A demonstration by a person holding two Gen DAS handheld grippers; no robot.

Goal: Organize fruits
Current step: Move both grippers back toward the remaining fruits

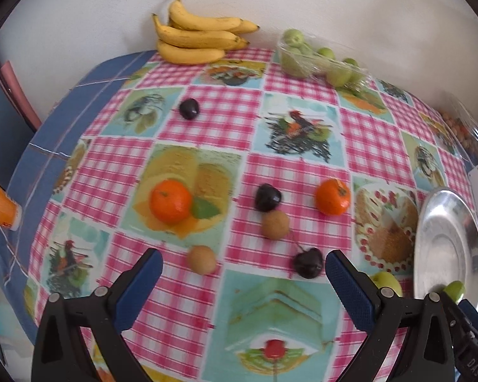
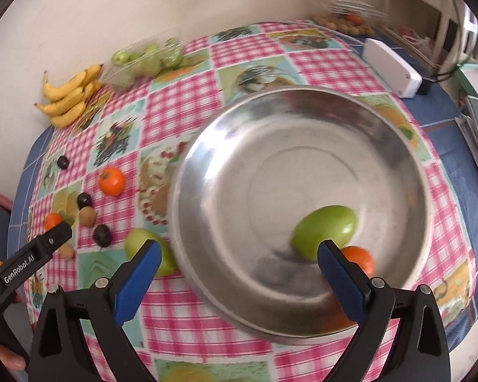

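Already a green fruit (image 2: 324, 231) is seen inside the steel bowl (image 2: 226, 146); the right gripper (image 2: 239, 256) is spread empty above it. Nearest the spread left gripper (image 1: 243, 262), left of the bowl, a dark plum (image 1: 308, 262) is judged next.

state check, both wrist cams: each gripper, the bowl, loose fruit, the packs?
left gripper: open, empty, over the loose fruit
right gripper: open, empty, over the bowl
steel bowl: upright, holds two fruits
green fruit: in bowl
orange: in bowl, partly hidden
green apple: on cloth beside bowl
clear pack of green fruit: by wall
bananas: bunched, by wall
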